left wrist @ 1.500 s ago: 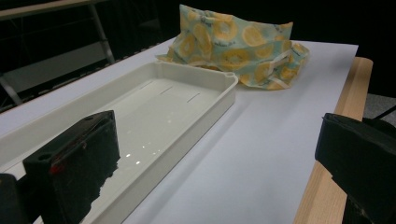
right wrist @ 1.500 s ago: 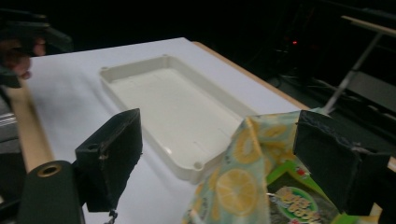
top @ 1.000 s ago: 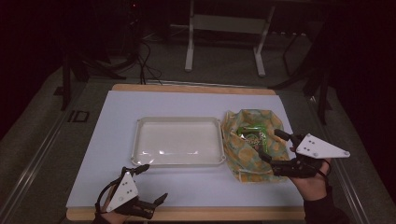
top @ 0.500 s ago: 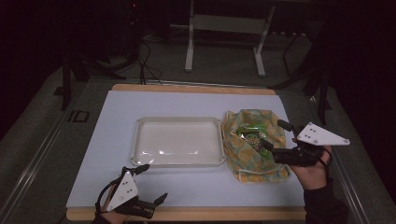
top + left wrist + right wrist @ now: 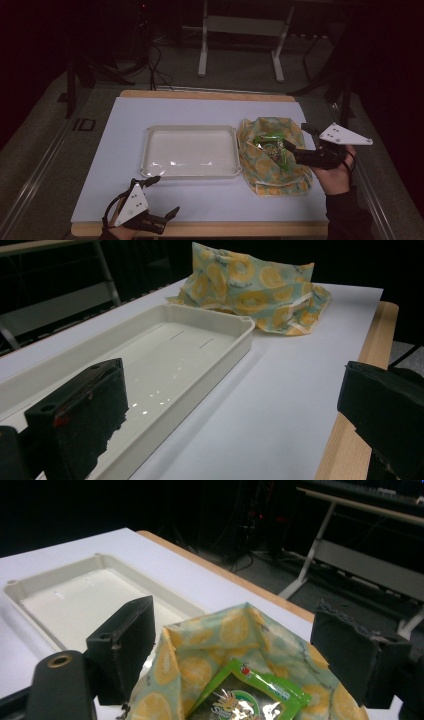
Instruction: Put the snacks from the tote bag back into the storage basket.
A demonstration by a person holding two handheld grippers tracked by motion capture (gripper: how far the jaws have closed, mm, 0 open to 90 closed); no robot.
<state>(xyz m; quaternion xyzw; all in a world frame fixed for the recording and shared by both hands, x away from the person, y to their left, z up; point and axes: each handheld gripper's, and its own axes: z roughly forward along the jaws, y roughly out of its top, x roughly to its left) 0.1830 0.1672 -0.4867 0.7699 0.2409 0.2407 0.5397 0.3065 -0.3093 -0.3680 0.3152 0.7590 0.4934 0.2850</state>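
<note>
Yellow lemon-print cloth bag (image 5: pixel 275 157) is sitting open on the white table cover (image 5: pixel 200 112), just right of the cream tray (image 5: pixel 190 151), with a green snack packet (image 5: pixel 272 147) showing in its mouth. You are holding your right gripper (image 5: pixel 296 138) over that opening, jaws spread wide on either side of the packet and gripping nothing. Your left gripper (image 5: pixel 161 196) is hovering at the table's near edge, well apart from the bag, its jaws also standing wide and empty.
</note>
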